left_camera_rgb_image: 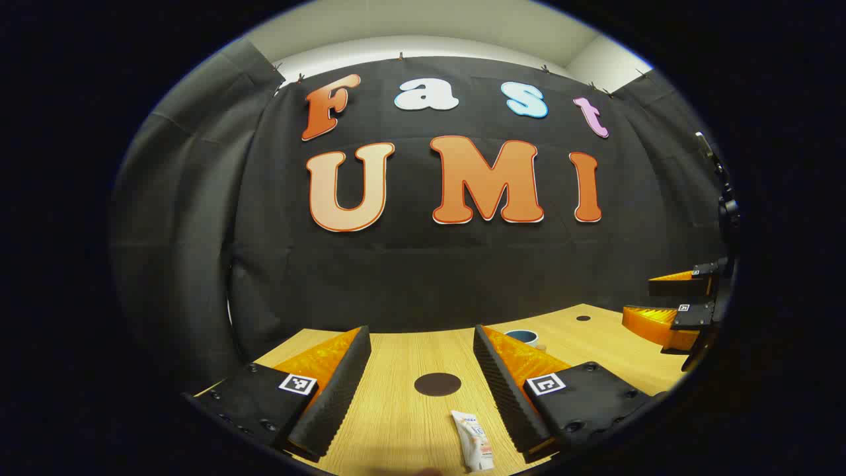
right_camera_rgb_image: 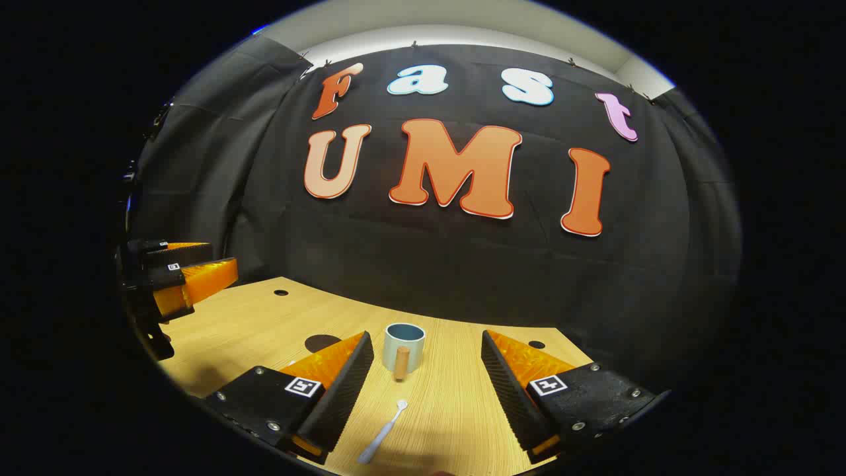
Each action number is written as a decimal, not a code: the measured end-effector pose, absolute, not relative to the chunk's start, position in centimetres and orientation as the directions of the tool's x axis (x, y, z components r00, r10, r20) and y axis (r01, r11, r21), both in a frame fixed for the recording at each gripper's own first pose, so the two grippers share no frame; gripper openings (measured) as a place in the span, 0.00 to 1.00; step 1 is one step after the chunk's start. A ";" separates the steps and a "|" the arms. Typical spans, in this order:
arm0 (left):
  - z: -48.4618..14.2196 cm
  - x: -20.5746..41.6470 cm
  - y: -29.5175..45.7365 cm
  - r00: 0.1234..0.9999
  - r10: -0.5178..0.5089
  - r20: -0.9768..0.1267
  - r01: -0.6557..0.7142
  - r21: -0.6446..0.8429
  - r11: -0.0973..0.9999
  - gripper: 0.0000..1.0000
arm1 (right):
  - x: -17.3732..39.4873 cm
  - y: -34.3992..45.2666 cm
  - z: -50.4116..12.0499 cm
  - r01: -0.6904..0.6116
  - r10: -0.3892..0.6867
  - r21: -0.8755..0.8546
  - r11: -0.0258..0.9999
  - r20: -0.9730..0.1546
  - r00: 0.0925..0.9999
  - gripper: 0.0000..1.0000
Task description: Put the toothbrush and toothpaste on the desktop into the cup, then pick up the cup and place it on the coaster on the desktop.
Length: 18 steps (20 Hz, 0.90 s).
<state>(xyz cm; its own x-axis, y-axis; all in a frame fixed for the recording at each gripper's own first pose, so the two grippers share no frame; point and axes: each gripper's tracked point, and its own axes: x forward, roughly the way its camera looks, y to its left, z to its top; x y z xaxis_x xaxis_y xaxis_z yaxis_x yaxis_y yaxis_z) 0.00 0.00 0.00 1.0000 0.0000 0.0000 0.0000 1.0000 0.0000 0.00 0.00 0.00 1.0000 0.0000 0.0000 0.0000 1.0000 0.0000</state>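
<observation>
Desktop (left_camera_rgb_image: pixel 396 423): toothpaste (left_camera_rgb_image: pixel 474 448) between left fingers (left_camera_rgb_image: pixel 330 390); toothbrush (right_camera_rgb_image: pixel 383 433) between right fingers (right_camera_rgb_image: pixel 337 390).

No legible text found: print on the toothpaste tube (left_camera_rgb_image: pixel 474 448) is too small and blurred to read.

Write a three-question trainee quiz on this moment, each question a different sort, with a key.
1. True or false: the toothbrush already stands in the cup.
2. Multiple choice: in the left gripper view, what lies between the open fingers of the left hand-held gripper? A) the cup B) the toothpaste C) a sponge
3. Fill in: the dark round disc on the desktop ahead of the toothpaste is the ____.

Key:
1. False; it lies flat on the desktop in front of the cup, between the open fingers of the right hand-held gripper.
2. B
3. coaster
</observation>
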 end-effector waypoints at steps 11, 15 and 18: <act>-0.4 1.6 -1.1 1.000 -0.015 -0.006 0.016 0.010 1.000 0.98 | 1.2 0.9 0.2 -0.027 0.027 -0.004 1.000 0.001 1.000 0.99; -0.8 1.8 -1.0 1.000 -0.015 -0.018 0.015 0.005 1.000 0.98 | 1.5 1.0 -0.4 -0.038 0.039 0.036 0.999 -0.028 0.999 0.98; -0.8 1.8 -0.7 1.000 -0.009 -0.014 0.009 0.011 1.000 1.00 | 1.8 1.0 -0.4 -0.038 0.039 0.040 0.998 -0.025 0.999 0.99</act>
